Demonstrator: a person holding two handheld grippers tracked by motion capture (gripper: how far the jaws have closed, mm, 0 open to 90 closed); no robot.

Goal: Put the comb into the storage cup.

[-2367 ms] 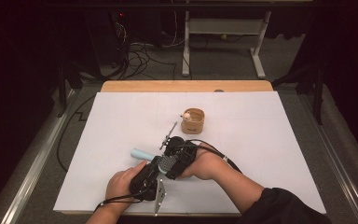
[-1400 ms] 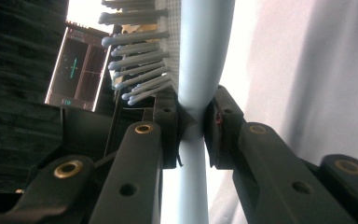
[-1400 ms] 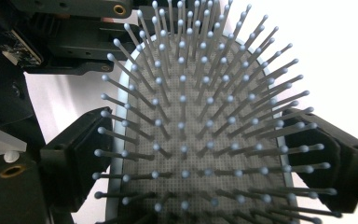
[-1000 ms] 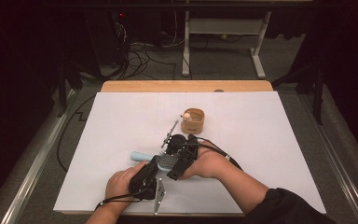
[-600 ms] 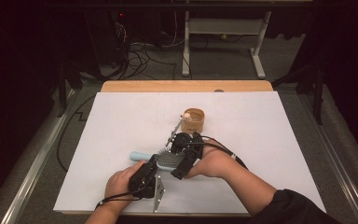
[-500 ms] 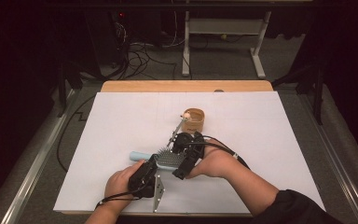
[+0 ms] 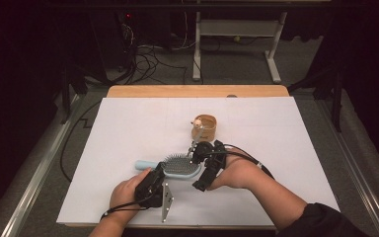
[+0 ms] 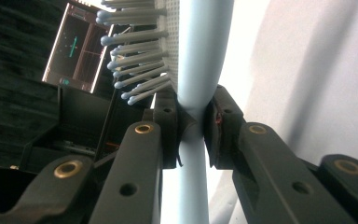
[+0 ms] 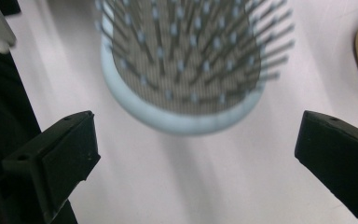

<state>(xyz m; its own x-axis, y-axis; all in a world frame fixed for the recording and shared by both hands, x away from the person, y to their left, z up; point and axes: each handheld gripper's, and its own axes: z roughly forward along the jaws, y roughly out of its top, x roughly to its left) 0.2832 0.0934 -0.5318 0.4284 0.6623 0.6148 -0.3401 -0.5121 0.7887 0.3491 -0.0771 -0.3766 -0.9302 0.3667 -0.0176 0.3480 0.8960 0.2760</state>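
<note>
Covering the table, the white sheet (image 7: 128,128) carries everything — a light-blue hairbrush (image 7: 180,167) lies near its front. The left gripper (image 8: 193,126) clamps the brush at its handle. The right gripper (image 9: 193,154) hangs over the bristles, jaws wide apart. Behind stands a small wooden cup (image 7: 205,127).

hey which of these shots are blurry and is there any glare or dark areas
Right gripper view: the light blue hairbrush with grey bristles is motion-blurred. Left gripper view: sharp on the brush neck, white table surface overexposed. High view: evenly lit white table, surroundings dark.
</note>
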